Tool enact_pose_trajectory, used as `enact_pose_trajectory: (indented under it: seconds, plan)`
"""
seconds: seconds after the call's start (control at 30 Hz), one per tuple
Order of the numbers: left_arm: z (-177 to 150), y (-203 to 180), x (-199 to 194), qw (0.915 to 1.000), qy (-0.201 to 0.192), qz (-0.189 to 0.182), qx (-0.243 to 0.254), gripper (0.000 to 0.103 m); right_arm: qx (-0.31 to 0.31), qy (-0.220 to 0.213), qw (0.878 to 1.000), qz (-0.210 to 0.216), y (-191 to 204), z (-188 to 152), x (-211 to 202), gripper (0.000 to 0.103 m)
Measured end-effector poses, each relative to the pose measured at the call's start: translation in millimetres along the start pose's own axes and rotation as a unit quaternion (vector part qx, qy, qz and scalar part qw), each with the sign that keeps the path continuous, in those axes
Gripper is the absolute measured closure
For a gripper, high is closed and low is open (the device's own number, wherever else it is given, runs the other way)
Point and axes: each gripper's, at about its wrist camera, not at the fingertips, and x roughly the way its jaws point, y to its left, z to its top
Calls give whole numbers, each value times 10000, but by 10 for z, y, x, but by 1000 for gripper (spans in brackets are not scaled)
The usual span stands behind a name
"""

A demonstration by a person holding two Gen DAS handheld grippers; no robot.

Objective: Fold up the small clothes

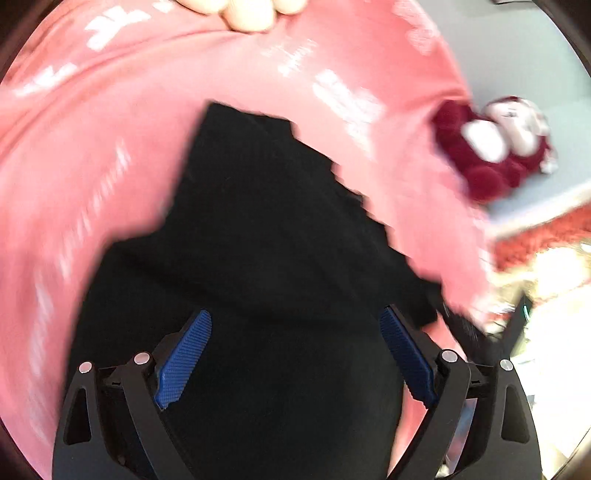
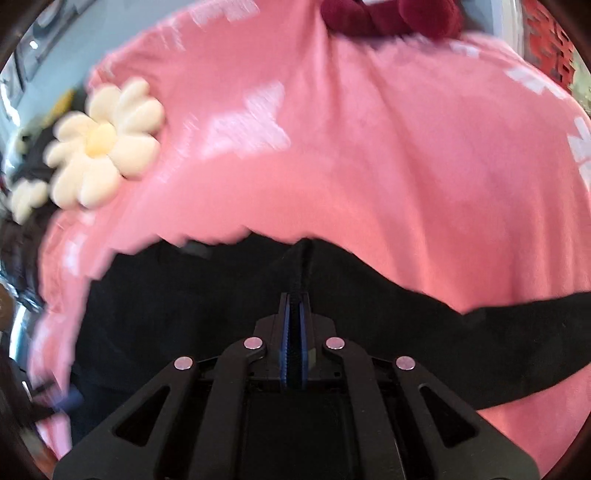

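A black garment [image 1: 258,221] lies on a pink cloth with white marks [image 1: 110,129]. My left gripper [image 1: 295,321] is open, its blue pads [image 1: 184,354] spread wide just above the black garment, holding nothing. In the right wrist view my right gripper [image 2: 294,306] is shut on a raised fold of the black garment [image 2: 184,295], which stretches left and right across the pink cloth [image 2: 369,147]. Both views are blurred by motion.
A dark red plush toy with white parts [image 1: 495,147] sits at the pink cloth's right edge; it also shows at the top of the right wrist view [image 2: 391,14]. A cream flower-shaped cushion [image 2: 103,144] lies at the left. A grey surface [image 1: 517,74] lies beyond.
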Motion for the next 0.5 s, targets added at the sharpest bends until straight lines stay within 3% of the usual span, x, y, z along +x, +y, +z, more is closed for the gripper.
enact_pose_trajectory:
  seconds: [0.07,0.1,0.17,0.27,0.5]
  plan:
    - [113,66,146,9991,-62,390,136,15,22,360,9993,-96,-183,-123,225,98]
    - [145,39,156,9986,-136,442,270,15,88,297,9995,-112,-242,-139,209,97]
    - [154,-58,161,9935,-213,957,573,18,453,18,9989,-132,-421,-151,26,95]
    - [103,-72,163,9896,-227,1211,748,19,787,-259,9965,-123,-710,-283,-248,95]
    - [-217,-208,-74,9735,-588,1888,1150,19,1305,-273,9889,-656,-1601,-944,-757,94]
